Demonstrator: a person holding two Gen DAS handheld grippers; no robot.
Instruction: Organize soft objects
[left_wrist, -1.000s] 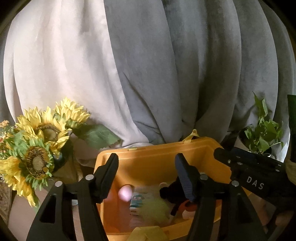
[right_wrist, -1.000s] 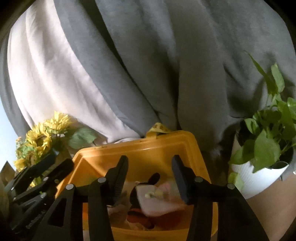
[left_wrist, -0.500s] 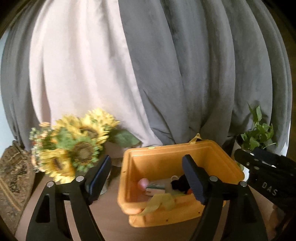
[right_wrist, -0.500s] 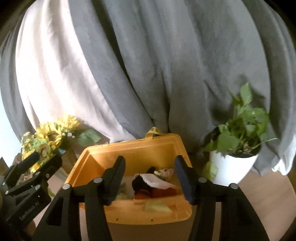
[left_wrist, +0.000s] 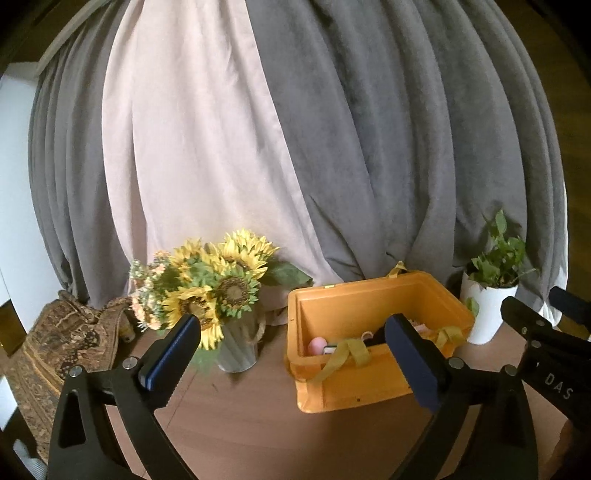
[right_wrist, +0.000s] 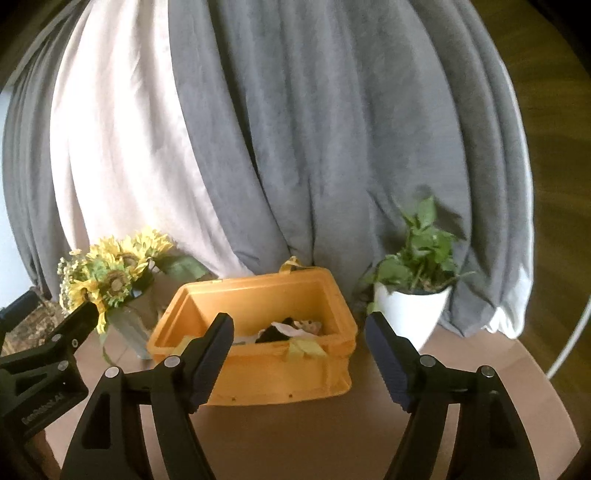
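An orange plastic bin (left_wrist: 369, 384) (right_wrist: 258, 376) stands on the round wooden table and holds several soft toys: a pink ball (left_wrist: 317, 345), a black-and-white plush (right_wrist: 284, 330), and a yellow strap (left_wrist: 343, 356) draped over its front rim. My left gripper (left_wrist: 291, 354) is open and empty, some way in front of the bin and to its left. My right gripper (right_wrist: 299, 354) is open and empty, in front of the bin. Each gripper shows at the edge of the other's view.
A vase of sunflowers (left_wrist: 218, 291) (right_wrist: 110, 280) stands left of the bin. A white pot with a green plant (left_wrist: 491, 291) (right_wrist: 413, 295) stands right of it. Grey and pink curtains hang behind. A patterned cloth (left_wrist: 66, 339) lies at far left.
Both grippers have drawn back from over the bin and opened wider. The bin and its surroundings now look smaller and farther.
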